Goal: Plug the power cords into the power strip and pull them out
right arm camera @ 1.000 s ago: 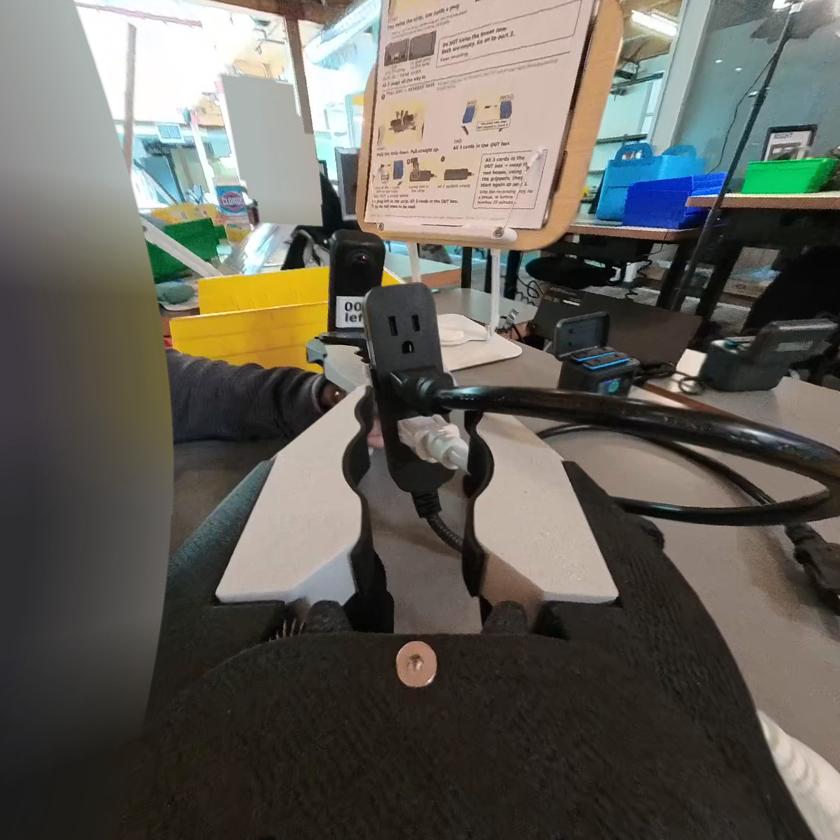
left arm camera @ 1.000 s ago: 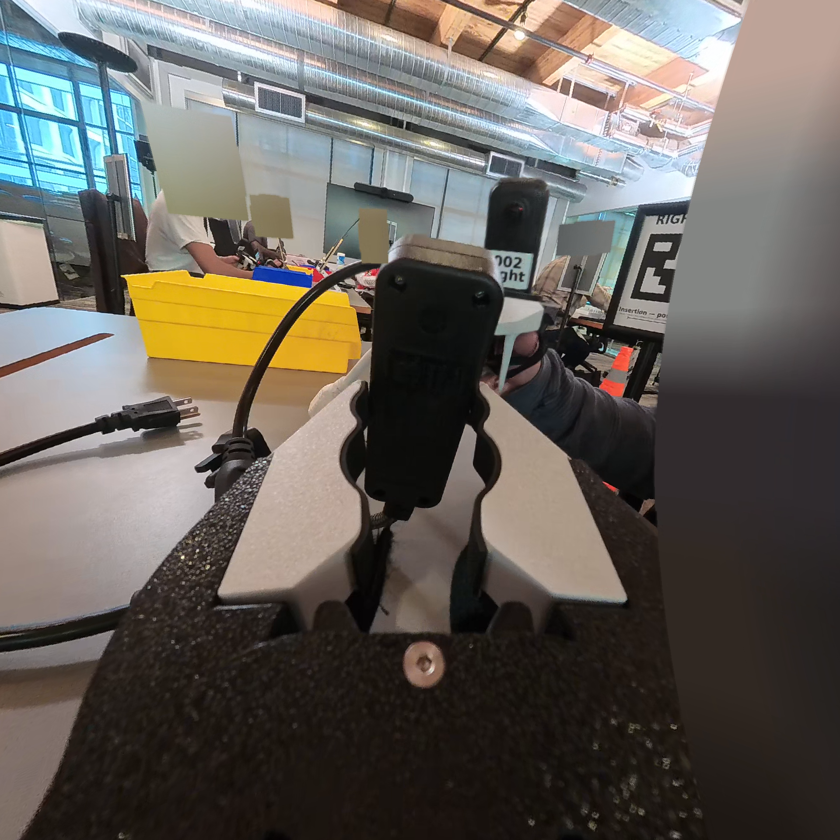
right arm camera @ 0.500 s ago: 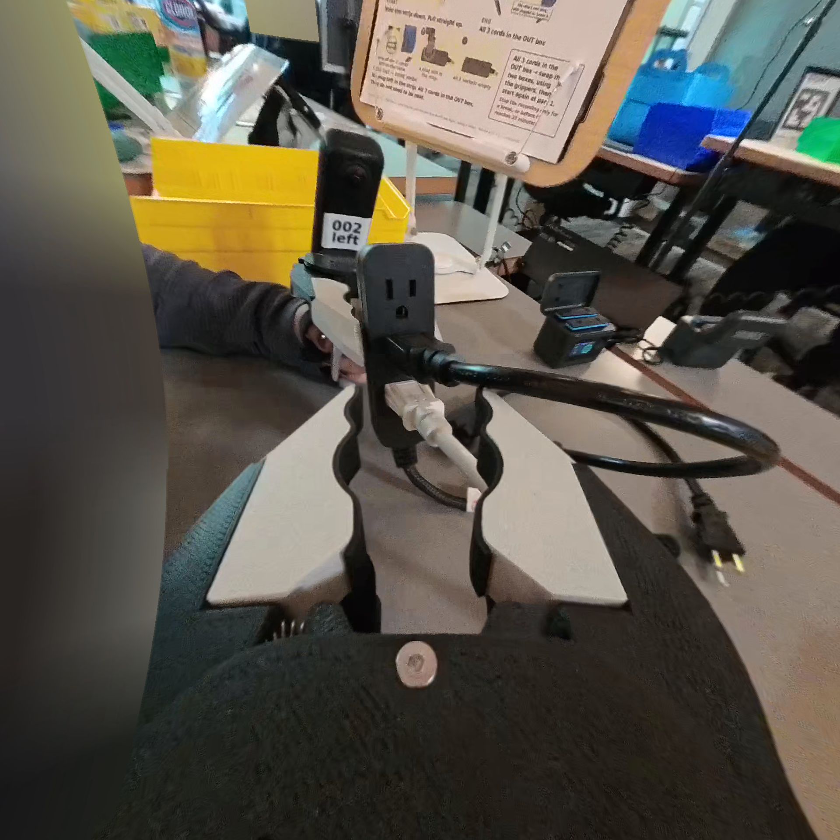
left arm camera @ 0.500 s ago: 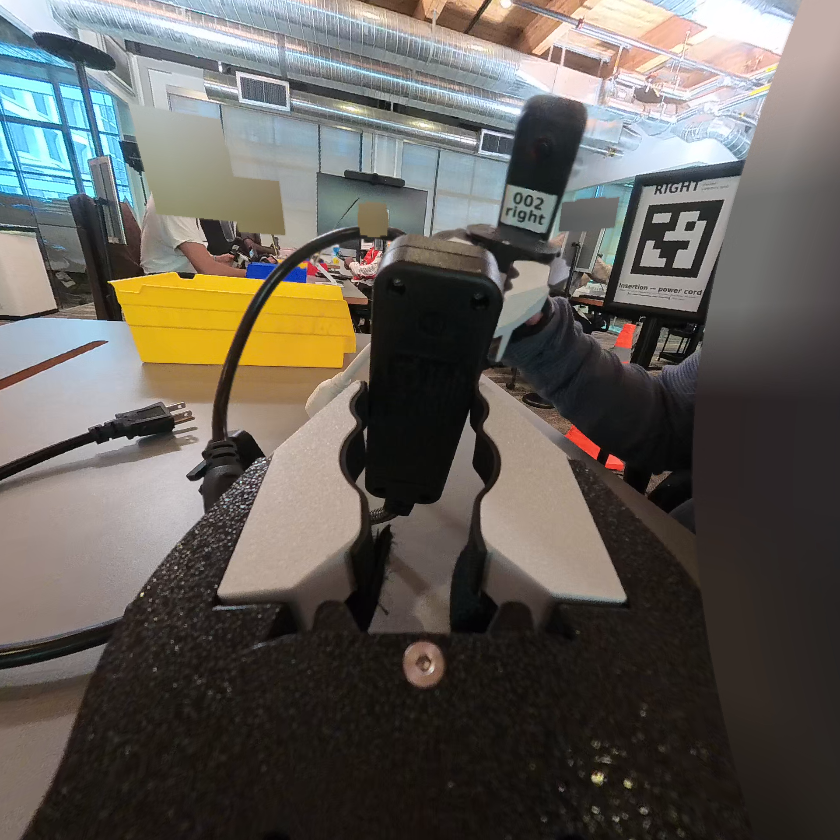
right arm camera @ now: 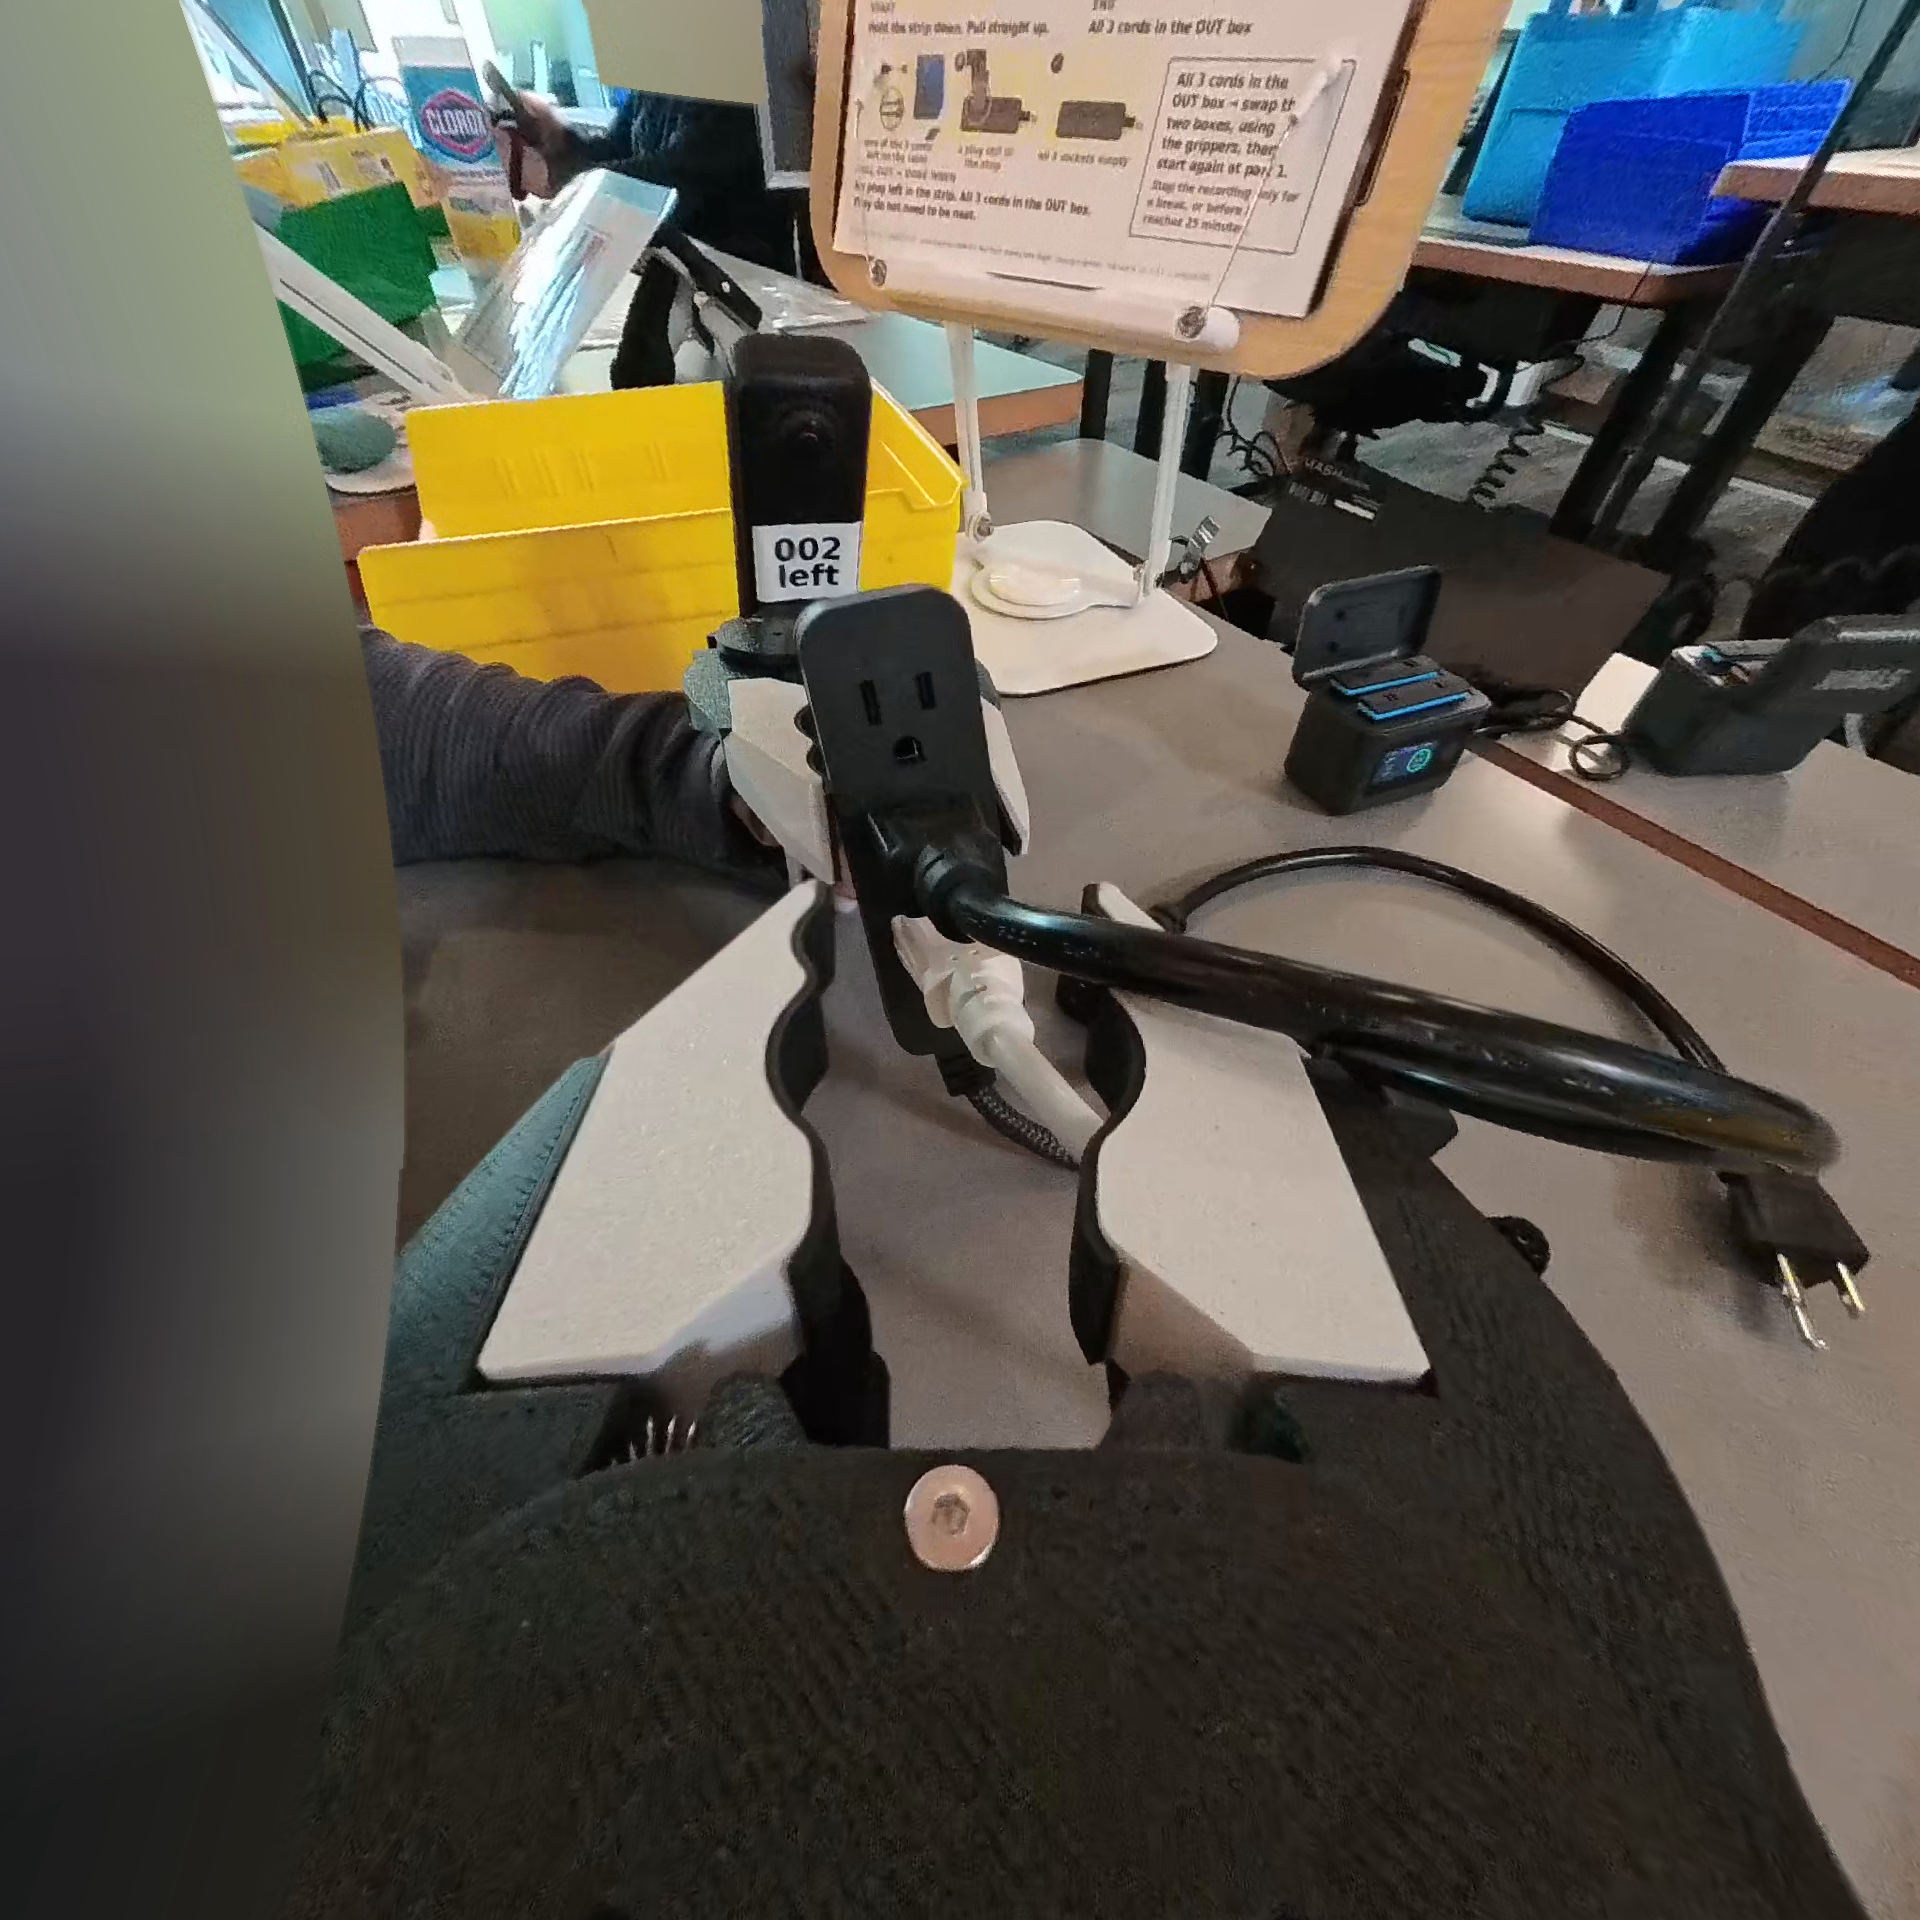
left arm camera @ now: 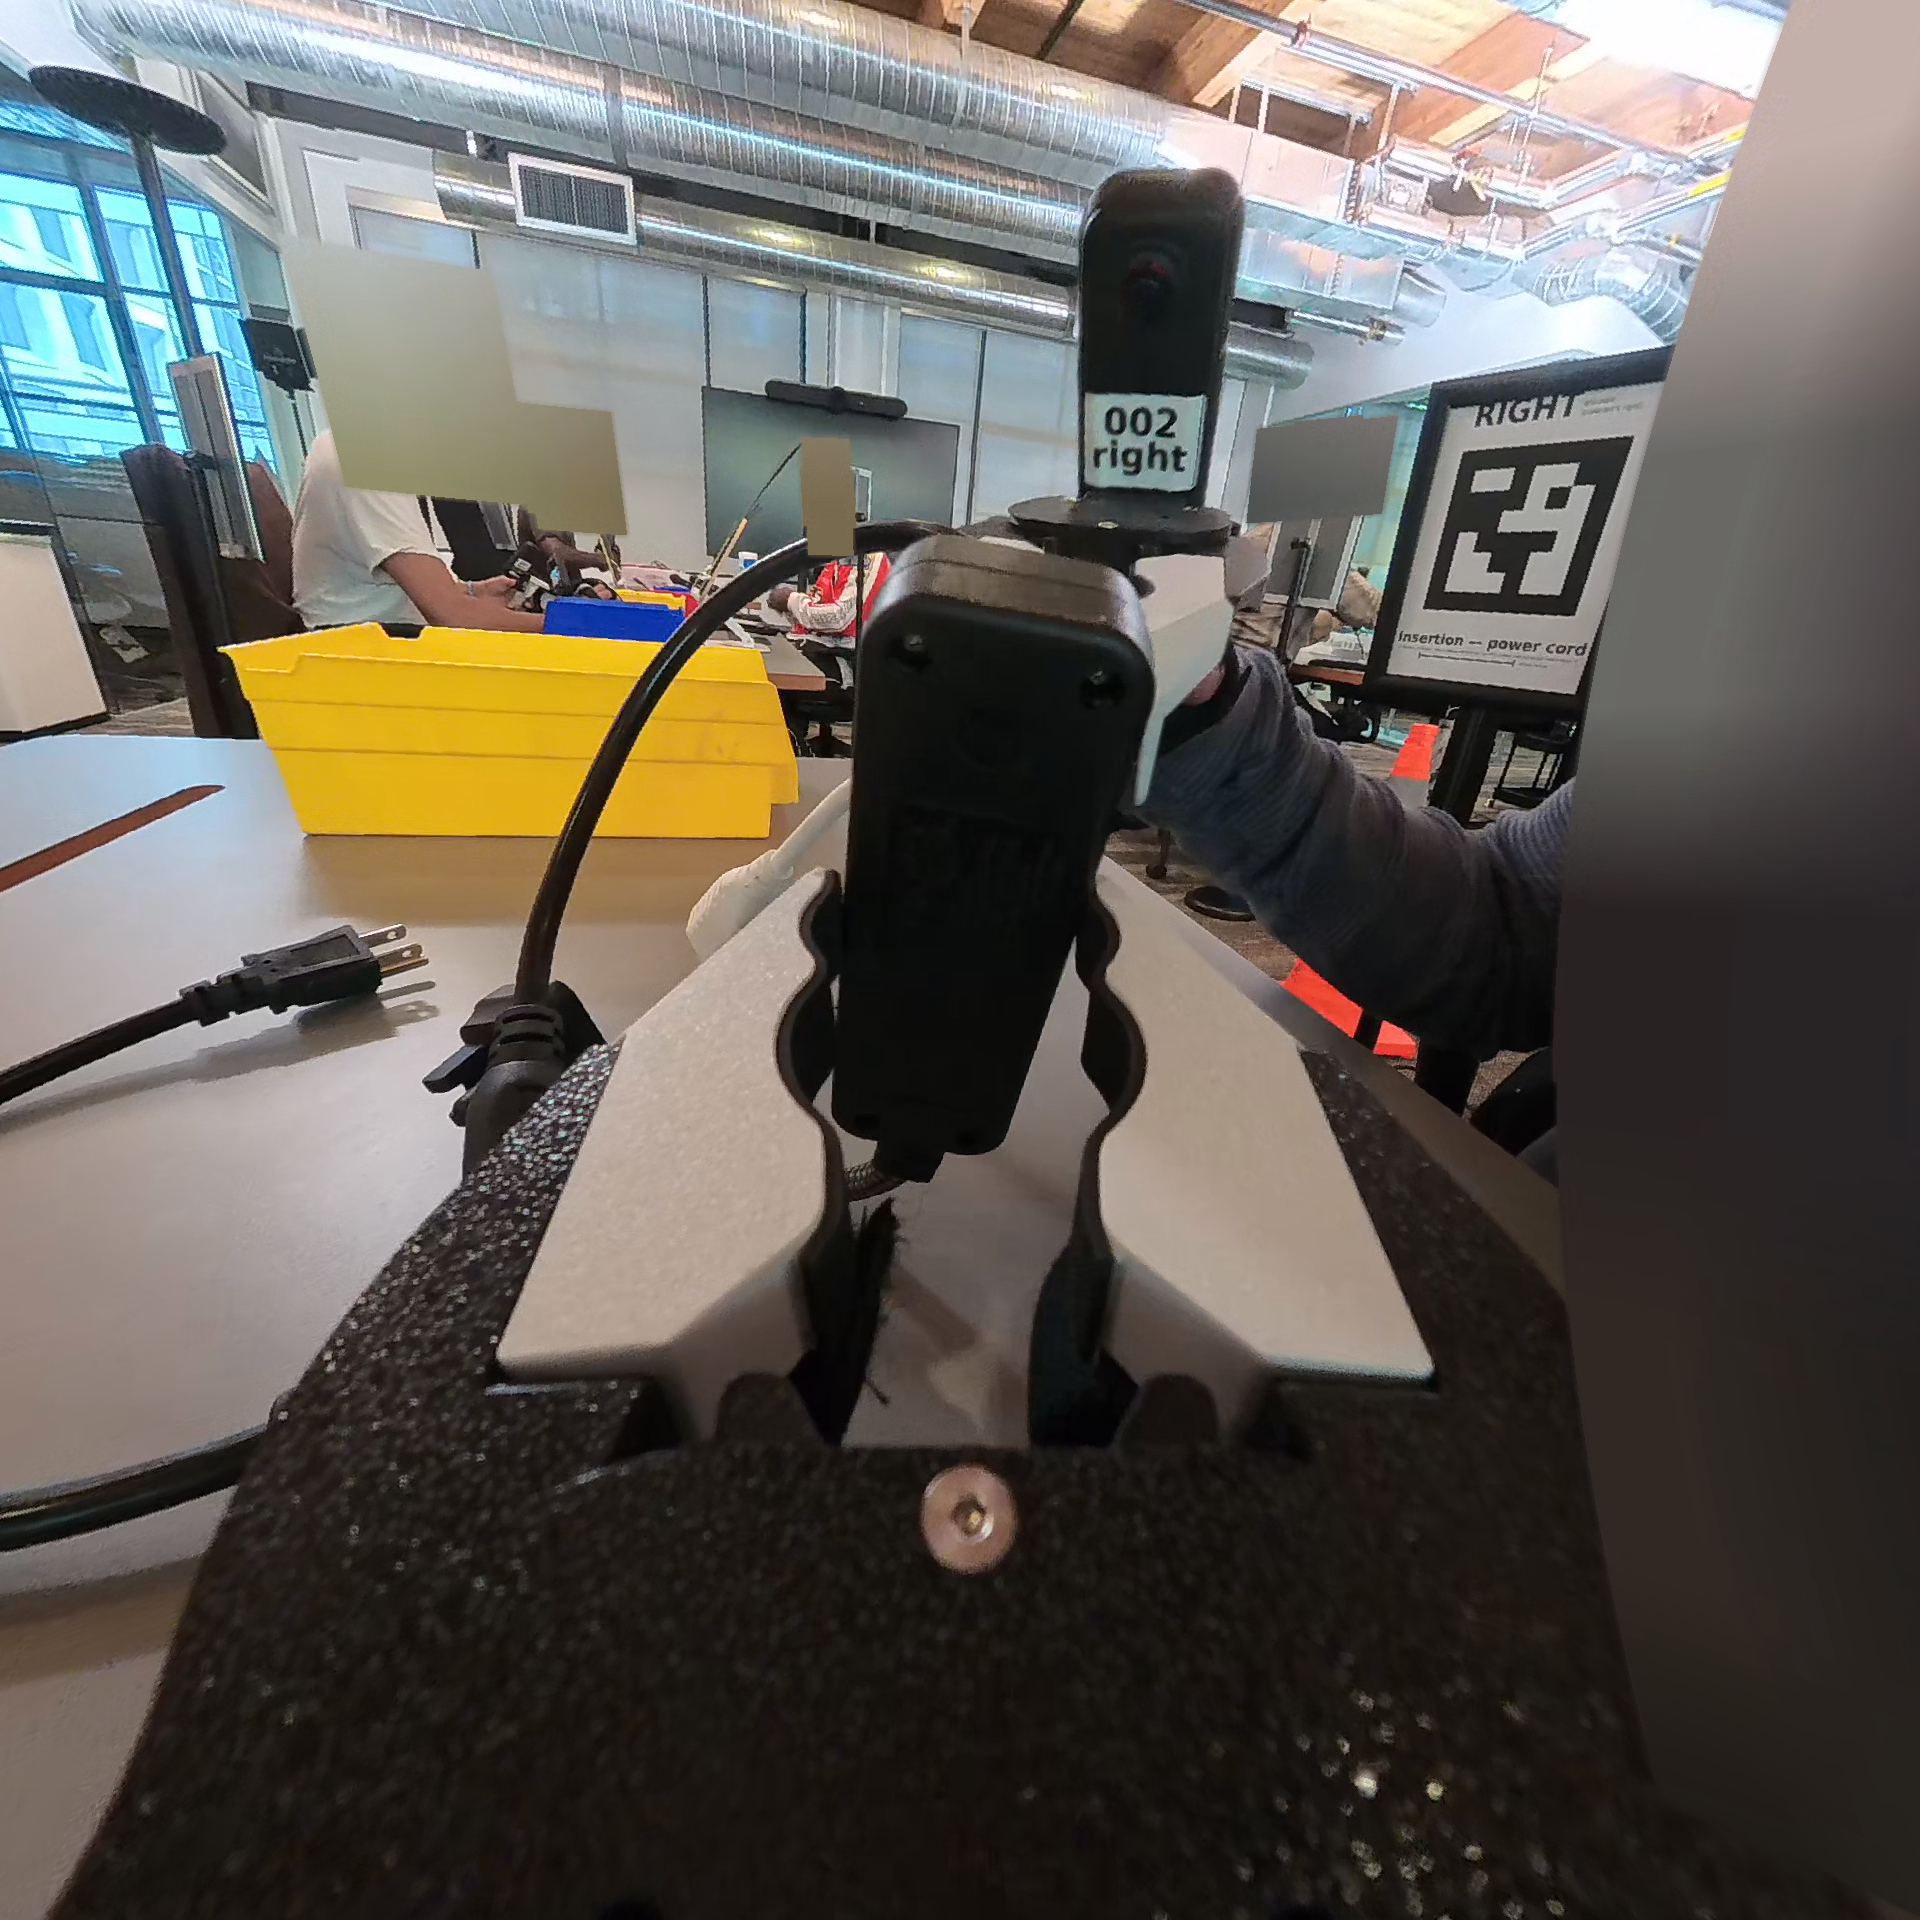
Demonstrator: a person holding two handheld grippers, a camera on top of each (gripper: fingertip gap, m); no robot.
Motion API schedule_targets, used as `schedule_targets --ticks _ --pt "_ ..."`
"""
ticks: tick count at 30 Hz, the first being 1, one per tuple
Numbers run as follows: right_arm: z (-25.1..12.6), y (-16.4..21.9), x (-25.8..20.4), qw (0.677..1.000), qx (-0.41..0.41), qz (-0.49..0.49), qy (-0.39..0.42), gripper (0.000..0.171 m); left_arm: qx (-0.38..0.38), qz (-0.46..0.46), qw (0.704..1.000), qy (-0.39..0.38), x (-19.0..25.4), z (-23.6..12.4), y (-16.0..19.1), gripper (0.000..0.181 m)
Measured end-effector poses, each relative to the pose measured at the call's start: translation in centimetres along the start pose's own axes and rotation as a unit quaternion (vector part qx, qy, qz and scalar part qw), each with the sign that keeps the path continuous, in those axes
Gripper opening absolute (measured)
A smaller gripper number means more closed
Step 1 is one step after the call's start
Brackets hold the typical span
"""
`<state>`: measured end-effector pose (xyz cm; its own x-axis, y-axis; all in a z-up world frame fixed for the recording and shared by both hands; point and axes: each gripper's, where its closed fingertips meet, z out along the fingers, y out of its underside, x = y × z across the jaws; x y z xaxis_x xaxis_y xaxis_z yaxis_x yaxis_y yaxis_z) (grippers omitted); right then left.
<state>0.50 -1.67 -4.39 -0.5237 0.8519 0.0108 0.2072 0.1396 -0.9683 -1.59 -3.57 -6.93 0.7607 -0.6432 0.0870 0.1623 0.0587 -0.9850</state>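
Note:
My left gripper is shut on the black power strip and holds it upright above the table, back side toward its camera. In the right wrist view the strip shows an empty top socket, a thick black cord plugged in the middle and a white plug below it. My right gripper is open. Its fingertips stand on either side of the strip's lower end without touching it. The left gripper's white fingers clamp the strip from behind.
A loose black plug lies on the grey table; the black cord's free plug lies to my right. A yellow bin stands behind. A sign stand and a black battery case stand at the back right. The tips of one gripper are about 5 cm away from the tips of the other.
The right gripper has risen and tilted downward, backing a little off the strip. The left gripper still holds the strip in the same place.

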Motion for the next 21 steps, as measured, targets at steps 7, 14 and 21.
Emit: schedule_targets --ticks 7,14,21 --pt "0.0 -0.1 0.0 1.0 0.007 -0.026 0.012 0.033 -0.022 0.019 1.0 0.003 0.4 0.3 0.6 0.042" --pt "0.3 0.5 -0.8 0.998 -0.011 -0.066 0.003 0.025 -0.029 0.03 0.999 0.009 0.7 0.4 0.8 0.042" --pt "0.2 0.1 -1.7 0.997 0.02 -0.069 -0.028 0.02 -0.058 0.049 0.997 0.017 1.3 0.9 1.6 0.043"
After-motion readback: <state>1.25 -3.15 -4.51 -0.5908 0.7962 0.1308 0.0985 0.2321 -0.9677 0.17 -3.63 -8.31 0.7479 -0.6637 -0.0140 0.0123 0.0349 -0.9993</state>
